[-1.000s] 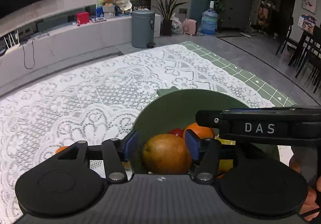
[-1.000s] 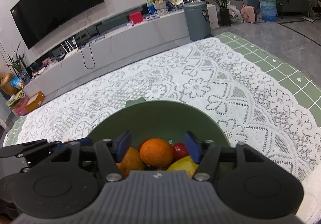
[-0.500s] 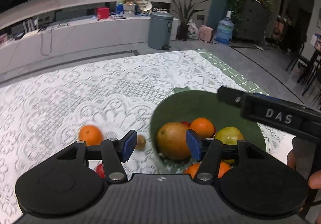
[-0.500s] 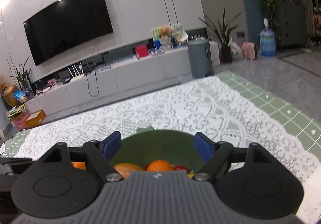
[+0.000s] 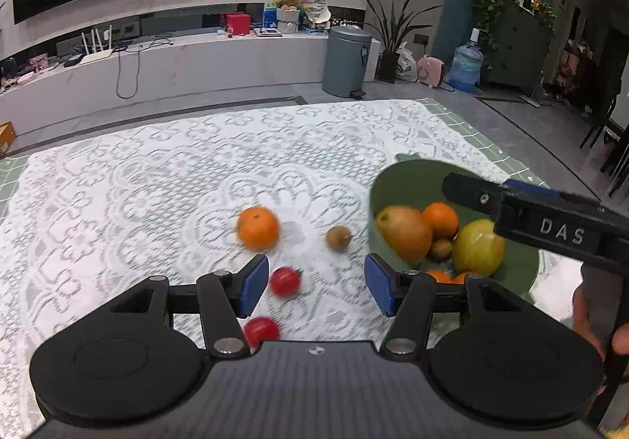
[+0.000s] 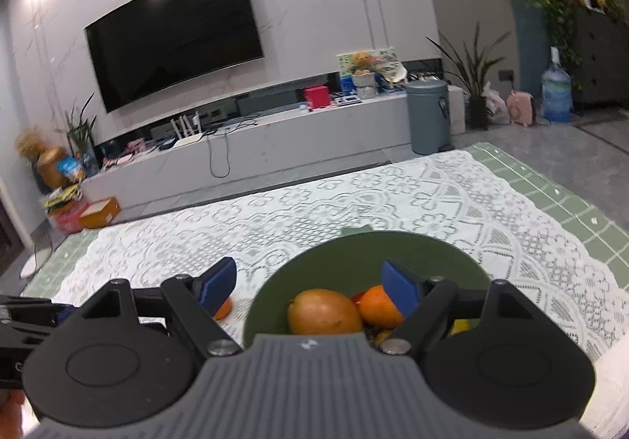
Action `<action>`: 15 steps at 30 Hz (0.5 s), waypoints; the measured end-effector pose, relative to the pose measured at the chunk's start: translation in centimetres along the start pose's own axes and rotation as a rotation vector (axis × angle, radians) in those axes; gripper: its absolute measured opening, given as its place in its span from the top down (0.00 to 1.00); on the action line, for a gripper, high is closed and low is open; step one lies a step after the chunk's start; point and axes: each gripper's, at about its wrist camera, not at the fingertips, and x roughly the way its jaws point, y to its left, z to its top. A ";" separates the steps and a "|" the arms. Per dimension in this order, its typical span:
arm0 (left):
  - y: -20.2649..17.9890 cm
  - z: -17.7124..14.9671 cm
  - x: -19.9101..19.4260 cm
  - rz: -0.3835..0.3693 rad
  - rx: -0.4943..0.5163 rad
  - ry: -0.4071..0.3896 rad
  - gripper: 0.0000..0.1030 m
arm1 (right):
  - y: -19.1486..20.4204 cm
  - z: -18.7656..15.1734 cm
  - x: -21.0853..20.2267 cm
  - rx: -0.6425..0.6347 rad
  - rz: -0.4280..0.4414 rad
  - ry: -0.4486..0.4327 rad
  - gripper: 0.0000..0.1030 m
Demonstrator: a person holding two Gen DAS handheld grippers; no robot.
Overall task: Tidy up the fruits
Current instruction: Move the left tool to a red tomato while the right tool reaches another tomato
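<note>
Landmark for all positions: the green bowl [image 5: 397, 179].

Left gripper [image 5: 314, 283]: jaws apart, nothing between the blue pads [image 5: 251, 283]; released. It hangs over the lace tablecloth [image 5: 157, 187], just left of the bowl's near rim. Nearest to it, under the left finger, lies a red fruit [image 5: 261, 331], partly hidden by the gripper body. A second red fruit [image 5: 285, 281] lies on the cloth in the gap between the pads, closer to the left pad, touching neither. Both are left of the bowl and outside it.

Farther out, a small brown kiwi [image 5: 338, 237] lies on the cloth just left of the bowl's wall. A loose orange [image 5: 257, 226] lies left of the kiwi, farther from the bowl. These items are motion-blurred.

Inside the bowl: a large mango [image 5: 405, 232] at the left wall, an orange [image 5: 440, 219] behind it, a yellow-green fruit [image 5: 477, 246] to the right, a second kiwi [image 5: 442, 248] between them, and more orange fruit at the near edge.

Right gripper [image 6: 308, 287]: jaws spread, released, nothing clamped. It hangs above the bowl's [image 6: 354, 246] near rim; the mango [image 6: 324, 311] shows below the gap, with no pad touching it. In the left wrist view its finger [image 5: 550, 223] crosses over the bowl's right half.
</note>
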 end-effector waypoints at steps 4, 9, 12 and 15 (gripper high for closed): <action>1.8 -1.2 -0.3 0.014 -0.012 0.005 0.36 | 1.8 -0.7 -0.2 -0.051 0.022 0.009 0.25; 3.9 -2.8 -0.4 0.000 -0.017 -0.006 0.36 | 4.5 -1.7 -0.1 -0.164 0.026 0.015 0.34; 4.8 -3.6 -0.2 -0.008 -0.013 -0.017 0.36 | 6.0 -2.3 0.1 -0.229 0.036 0.025 0.42; 5.7 -4.3 0.2 -0.028 -0.038 -0.017 0.36 | 7.2 -2.8 0.7 -0.293 0.045 0.041 0.49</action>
